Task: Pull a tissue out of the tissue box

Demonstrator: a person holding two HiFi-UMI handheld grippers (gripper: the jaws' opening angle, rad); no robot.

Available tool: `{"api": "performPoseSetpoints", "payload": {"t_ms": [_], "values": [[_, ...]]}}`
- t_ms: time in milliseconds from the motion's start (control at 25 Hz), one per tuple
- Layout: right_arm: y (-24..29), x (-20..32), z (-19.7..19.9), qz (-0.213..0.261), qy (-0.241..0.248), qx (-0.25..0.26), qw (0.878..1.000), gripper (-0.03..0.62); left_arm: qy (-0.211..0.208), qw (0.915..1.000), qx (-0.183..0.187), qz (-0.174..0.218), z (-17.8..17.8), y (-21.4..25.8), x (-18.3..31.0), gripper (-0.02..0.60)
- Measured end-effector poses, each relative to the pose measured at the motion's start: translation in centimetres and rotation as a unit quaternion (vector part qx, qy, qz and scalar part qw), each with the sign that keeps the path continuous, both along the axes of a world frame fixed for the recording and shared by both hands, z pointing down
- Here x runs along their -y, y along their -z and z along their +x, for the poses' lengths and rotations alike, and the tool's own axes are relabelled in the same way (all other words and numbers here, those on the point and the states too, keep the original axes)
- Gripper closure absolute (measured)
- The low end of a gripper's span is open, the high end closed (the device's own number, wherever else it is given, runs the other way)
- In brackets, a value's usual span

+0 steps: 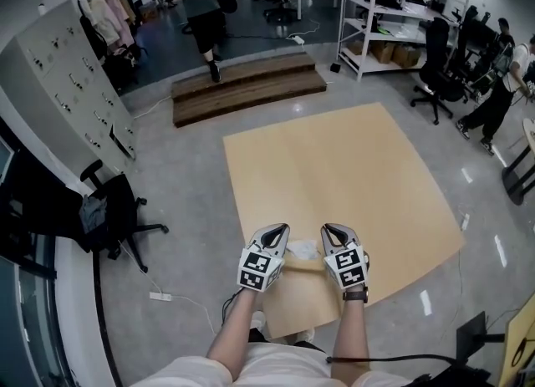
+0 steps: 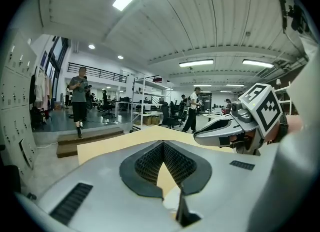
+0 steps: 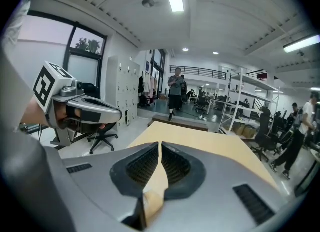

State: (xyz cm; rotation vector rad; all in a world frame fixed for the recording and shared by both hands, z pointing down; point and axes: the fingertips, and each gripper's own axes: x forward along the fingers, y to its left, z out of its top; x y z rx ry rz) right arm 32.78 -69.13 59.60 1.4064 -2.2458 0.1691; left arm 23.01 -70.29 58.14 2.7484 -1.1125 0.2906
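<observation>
A tan tissue box (image 1: 306,266) lies near the front edge of the light wooden table (image 1: 334,160), with a white tissue (image 1: 303,249) poking out of its top. My left gripper (image 1: 279,229) hovers just left of the box and my right gripper (image 1: 331,228) just right of it, both pointing away from me. In the left gripper view the left gripper (image 2: 163,145) has its jaws together with nothing between them. In the right gripper view the right gripper (image 3: 159,145) is likewise shut and empty. Most of the box is hidden between the two grippers.
A black office chair (image 1: 117,210) and grey lockers (image 1: 58,84) stand to the left. Beyond the table a person (image 1: 203,5) walks on a low wooden platform (image 1: 247,84). White shelving (image 1: 393,9), more chairs and another person (image 1: 497,97) are at the right.
</observation>
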Motion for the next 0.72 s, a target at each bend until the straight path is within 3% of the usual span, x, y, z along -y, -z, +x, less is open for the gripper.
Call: {"api": "performPoseSetpoints", "payload": {"t_ms": [520, 720], "values": [[-3.4, 1.9, -0.3, -0.036, 0.009, -0.013, 0.999, 0.591, 0.007, 0.9992, 0.022, -0.032, -0.4, -3.2, 1.9, 0.581], [-5.0, 1.8, -0.6, -0.052, 0.012, -0.019, 0.998, 0.562, 0.000, 0.9988, 0.024, -0.043, -0.3, -4.8, 1.8, 0.581]]}}
